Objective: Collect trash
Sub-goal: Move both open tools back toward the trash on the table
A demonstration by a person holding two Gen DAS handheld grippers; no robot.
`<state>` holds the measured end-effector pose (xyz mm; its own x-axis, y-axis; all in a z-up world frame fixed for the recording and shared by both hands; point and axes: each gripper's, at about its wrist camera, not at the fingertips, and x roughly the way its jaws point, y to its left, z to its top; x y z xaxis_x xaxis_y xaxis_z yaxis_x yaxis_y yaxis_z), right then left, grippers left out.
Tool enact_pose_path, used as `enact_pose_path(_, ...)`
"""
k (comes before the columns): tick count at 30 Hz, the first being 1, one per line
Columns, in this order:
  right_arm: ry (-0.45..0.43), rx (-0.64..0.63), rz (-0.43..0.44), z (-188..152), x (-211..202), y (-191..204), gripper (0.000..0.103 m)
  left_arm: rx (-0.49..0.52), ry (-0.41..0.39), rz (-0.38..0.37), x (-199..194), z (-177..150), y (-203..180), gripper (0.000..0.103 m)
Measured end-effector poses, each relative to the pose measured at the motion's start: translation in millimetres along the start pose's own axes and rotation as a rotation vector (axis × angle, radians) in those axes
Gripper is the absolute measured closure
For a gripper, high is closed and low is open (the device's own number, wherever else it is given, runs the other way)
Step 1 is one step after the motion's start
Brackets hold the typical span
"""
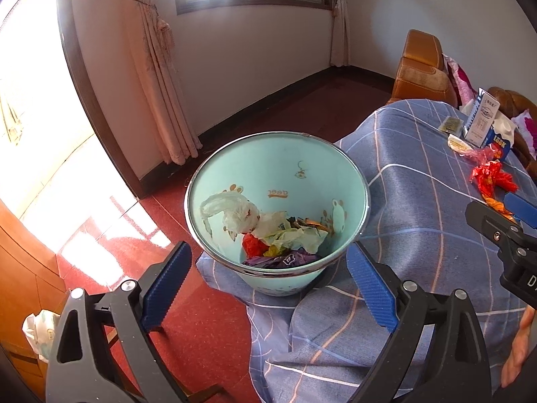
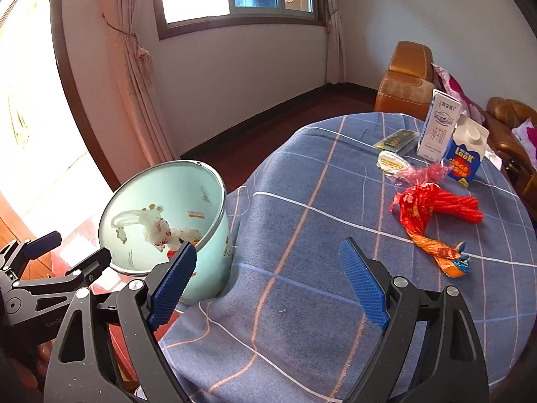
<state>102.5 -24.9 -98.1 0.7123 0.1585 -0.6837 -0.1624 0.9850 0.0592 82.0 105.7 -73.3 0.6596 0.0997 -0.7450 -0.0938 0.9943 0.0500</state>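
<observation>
A pale blue bin [image 1: 285,164] stands at the table's edge, partly filled with a white plastic bag [image 1: 235,216] and crumpled wrappers. My left gripper [image 1: 268,265] hangs open just in front of the bin, nothing between its fingers. My right gripper [image 2: 268,258] is open and empty over the blue checked tablecloth [image 2: 302,201]. Ahead and to its right lie a red wrapper [image 2: 433,206] and a twisted orange wrapper [image 2: 443,255]. The bin [image 2: 157,188] is to its left. Each gripper also shows at the edge of the other's view: right gripper [image 1: 500,210], left gripper [image 2: 82,247].
At the table's far side stand a white carton [image 2: 436,131] and a blue carton [image 2: 466,154], with a pink plastic scrap [image 2: 423,173] and small packets [image 2: 396,141] beside them. Brown sofas [image 2: 402,80] sit behind. Red floor [image 1: 201,319] lies left of the table.
</observation>
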Motion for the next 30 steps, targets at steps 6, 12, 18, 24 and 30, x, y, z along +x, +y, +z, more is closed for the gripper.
enact_pose_path(6,0.000,0.023,-0.024,-12.2,-11.7,-15.8,0.017,0.033,0.013,-0.023,-2.3,-7.7,-18.9,0.011)
enact_pose_path(12,-0.022,0.038,-0.071,-28.9,-27.2,-35.9,0.017,0.084,0.030,-0.049,-1.4,-18.4,-40.7,0.011)
enact_pose_path(18,-0.003,0.099,-0.118,-48.2,-32.5,-78.6,0.017,0.133,0.056,-0.093,4.4,-28.7,-65.6,0.011)
enact_pose_path(24,0.016,0.125,-0.170,-59.8,-30.9,-119.2,0.018,0.178,0.050,-0.136,8.1,-29.7,-90.2,0.012)
enact_pose_path(30,0.039,0.172,-0.233,-66.3,-29.4,-167.4,0.025,0.220,0.056,-0.173,18.0,-20.0,-120.5,0.017)
